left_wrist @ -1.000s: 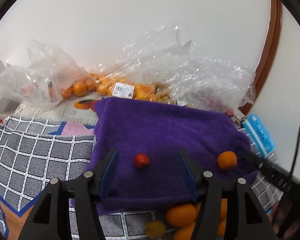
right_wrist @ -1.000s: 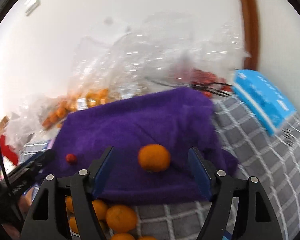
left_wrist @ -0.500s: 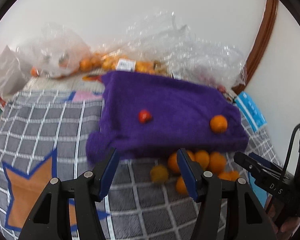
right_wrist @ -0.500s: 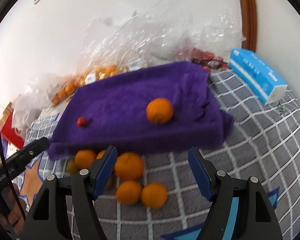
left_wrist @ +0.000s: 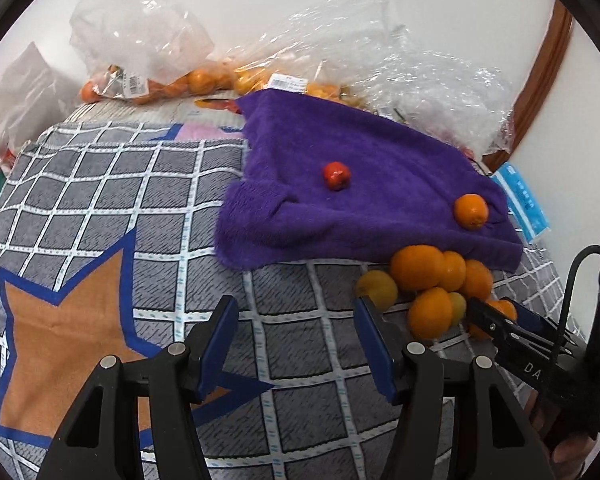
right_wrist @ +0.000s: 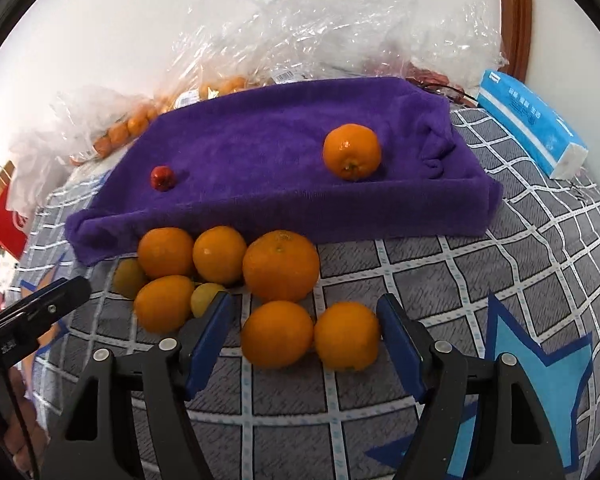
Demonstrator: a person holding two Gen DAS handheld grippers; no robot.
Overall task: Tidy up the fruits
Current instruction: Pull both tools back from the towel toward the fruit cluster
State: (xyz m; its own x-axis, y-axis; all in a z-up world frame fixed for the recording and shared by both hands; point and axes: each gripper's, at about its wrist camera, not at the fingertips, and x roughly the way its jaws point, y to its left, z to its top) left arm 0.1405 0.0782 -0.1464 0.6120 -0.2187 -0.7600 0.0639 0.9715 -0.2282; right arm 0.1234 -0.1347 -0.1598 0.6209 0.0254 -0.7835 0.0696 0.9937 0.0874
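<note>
A purple towel [left_wrist: 360, 184] lies on the checked cloth, with a small red fruit [left_wrist: 336, 175] and one orange [left_wrist: 471, 210] on it. Several loose oranges [left_wrist: 420, 268] are piled at its near edge. My left gripper [left_wrist: 296, 308] hangs open over bare cloth, left of the pile, with nothing between its fingers. In the right wrist view, my right gripper [right_wrist: 304, 300] stands open just above the pile. Two oranges [right_wrist: 277, 334] [right_wrist: 347, 336] lie between its fingers, and a larger orange [right_wrist: 281, 265] sits just beyond. The towel [right_wrist: 260, 152] there carries the orange [right_wrist: 352, 151] and the red fruit [right_wrist: 162, 177].
Clear plastic bags [left_wrist: 204, 80] holding more oranges lie crumpled against the white wall behind the towel. A blue tissue pack [right_wrist: 532, 132] lies at the right. The grey checked cloth [left_wrist: 120, 184] with star patches covers the surface. A red box [right_wrist: 4, 216] stands at the far left.
Both grippers have drawn back from the towel and sunk toward the cloth. The pile of oranges has come into full view, and two of them now lie between the right fingers.
</note>
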